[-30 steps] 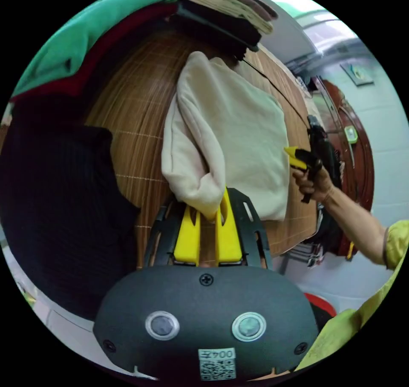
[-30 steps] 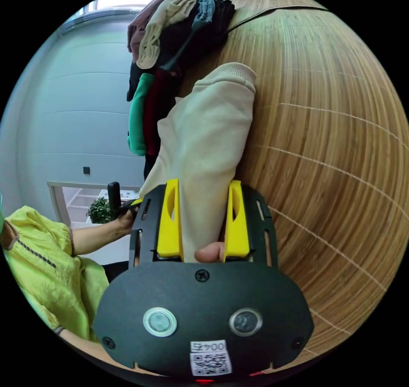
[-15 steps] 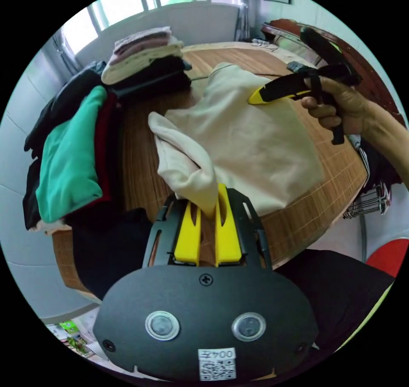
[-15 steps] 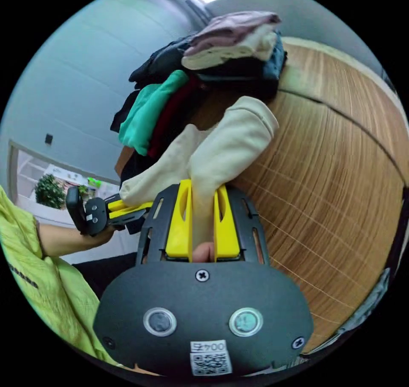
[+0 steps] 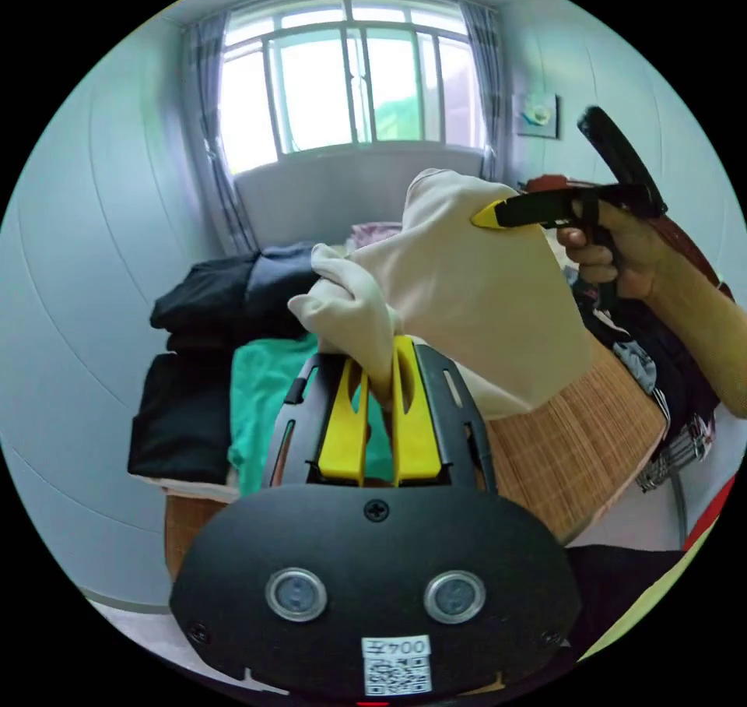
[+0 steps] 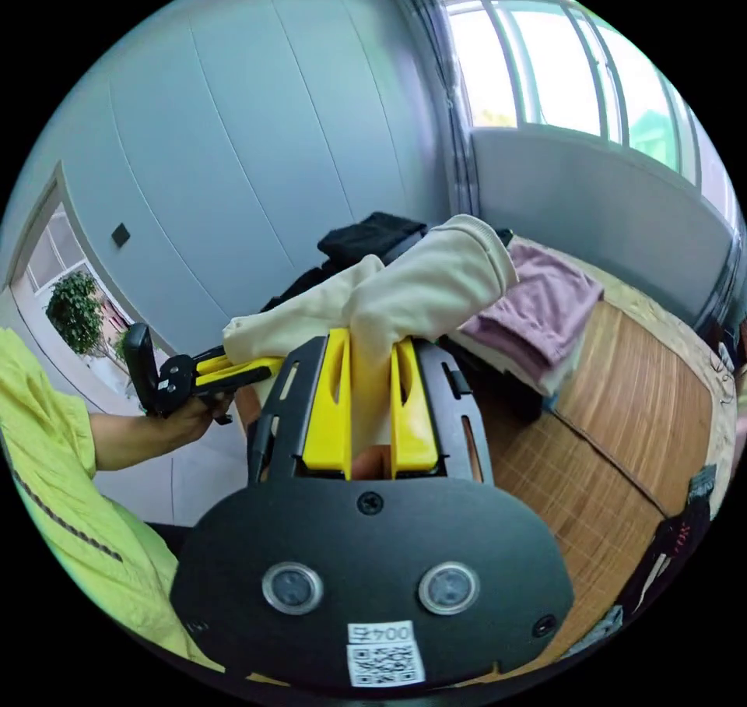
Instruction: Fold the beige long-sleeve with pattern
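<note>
Beige long-sleeve [image 5: 459, 286] hangs lifted between both claws, centre of the left gripper view, its lower edge reaching down to the woven surface of the desk [image 5: 576, 450] at lower right. No pattern visible on the side that shows.

Left claw [image 5: 379, 395]: jaws close together, clamped on a bunched fold of the garment, centre frame. Also seen from the other side at left of the right gripper view, yellow tips touching the cloth's end [image 6: 233, 371].

Right claw [image 6: 369, 403]: jaws pressed on a strip of the cloth, centre frame; a cuffed end [image 6: 482, 259] sticks out beyond them toward upper right. In the left gripper view it sits at upper right, yellow tip on the top edge [image 5: 506, 212], held by a hand [image 5: 615, 251].

Key relation: garment's long axis runs claw to claw, roughly level; body of cloth sags below that line. Both claws hold it, neither is nearer. Judgement: the next move is likely laying it back flat on the desk, which lies below the cloth toward lower right.

Around: black folded clothes [image 5: 202, 349] and a green garment [image 5: 261, 395] stacked at centre left, right beside the hanging cloth; mauve folded piece [image 6: 537, 302] on the stack at centre right. These piles crowd one side, so the bare woven area [image 6: 622, 427] looks the safer landing spot. Window [image 5: 350, 76] at top.
</note>
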